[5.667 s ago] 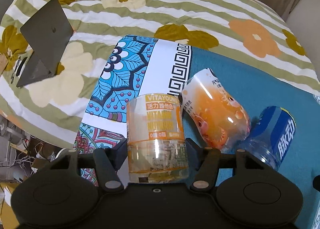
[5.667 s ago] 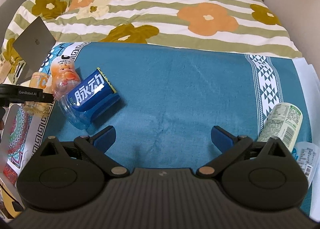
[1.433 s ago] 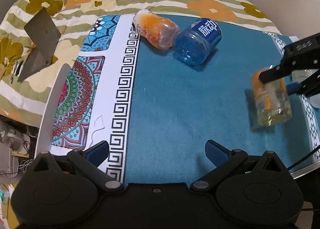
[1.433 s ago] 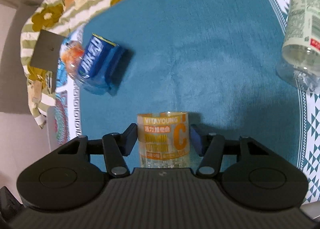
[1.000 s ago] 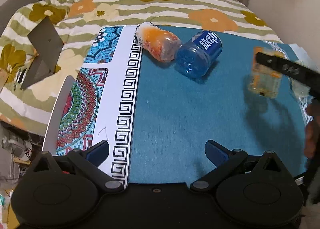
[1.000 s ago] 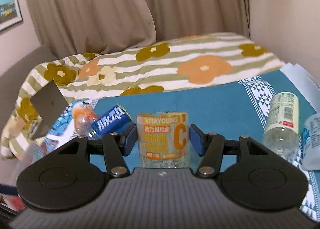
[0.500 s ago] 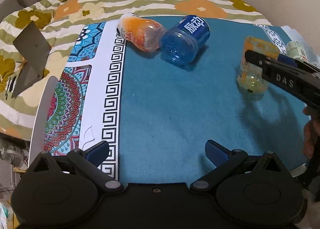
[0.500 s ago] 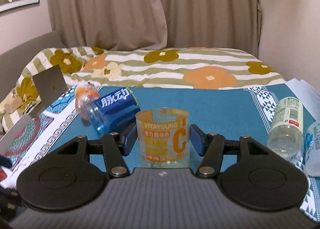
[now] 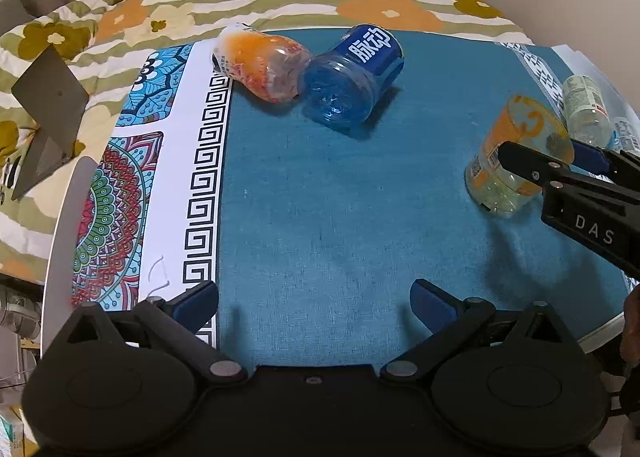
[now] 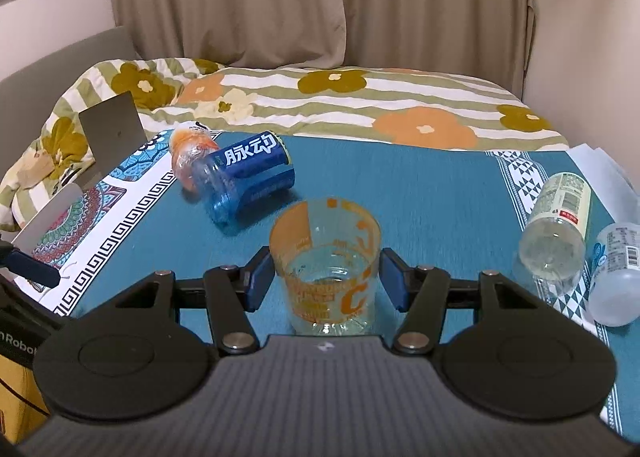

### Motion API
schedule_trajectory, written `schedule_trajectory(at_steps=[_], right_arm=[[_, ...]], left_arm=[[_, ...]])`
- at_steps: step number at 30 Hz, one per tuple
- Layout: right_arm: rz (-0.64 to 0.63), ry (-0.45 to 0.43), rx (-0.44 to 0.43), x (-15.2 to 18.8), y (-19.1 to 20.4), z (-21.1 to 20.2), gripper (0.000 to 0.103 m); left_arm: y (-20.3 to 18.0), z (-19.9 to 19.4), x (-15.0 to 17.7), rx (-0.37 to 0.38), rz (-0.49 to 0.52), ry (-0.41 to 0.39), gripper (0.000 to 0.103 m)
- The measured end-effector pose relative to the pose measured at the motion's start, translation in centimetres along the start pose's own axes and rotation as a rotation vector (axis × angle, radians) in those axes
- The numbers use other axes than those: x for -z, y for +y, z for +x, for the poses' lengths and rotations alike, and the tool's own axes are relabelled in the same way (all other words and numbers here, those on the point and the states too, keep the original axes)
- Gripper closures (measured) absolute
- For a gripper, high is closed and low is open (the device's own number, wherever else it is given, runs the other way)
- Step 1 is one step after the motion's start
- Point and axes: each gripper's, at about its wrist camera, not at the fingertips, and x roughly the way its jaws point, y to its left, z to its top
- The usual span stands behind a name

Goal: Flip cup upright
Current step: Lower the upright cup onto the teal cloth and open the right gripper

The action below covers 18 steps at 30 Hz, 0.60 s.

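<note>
The right gripper has its blue pads on either side of the orange-printed clear cup, low in the centre of the right wrist view. The left pad looks to be touching the cup wall, but there's a thin sliver of gap at the right pad, so I can't tell for sure whether it's clamped or just let go. The cup stands upright on the teal tablecloth with its open mouth up. In the left wrist view that same cup sits at the right edge of the frame, with the right gripper's black fingers across it.

The left gripper is at the bottom of its own frame, jaws spread wide with nothing between them — just bare cloth.

Upper middle of the left view: a blue bottle lying on its side, touching an orange bottle to its left, also lying down. At the far right of the right wrist view, a pale green-labelled bottle and a clear bottle lie side by side.
</note>
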Motion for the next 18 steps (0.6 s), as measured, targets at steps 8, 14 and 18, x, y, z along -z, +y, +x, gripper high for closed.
schedule_trajectory(at_steps=[8,14,18], right_arm=[[0.024,0.025,-0.004,-0.1,-0.4,-0.2,0.029],[0.036,-0.002,0.016,-0.3,-0.3,-0.9,0.0],[0.052,0.022,0.015,-1.0,-0.9,-1.5,0.0]], left_arm=[[-0.1,-0.2,0.1,-0.001,-0.007,-0.001,0.0],[-0.4,-0.7,0.2,-0.011,-0.006,-0.008,0.0],[-0.8,-2.1,0.0,-0.013,-0.007,-0.027,0.0]])
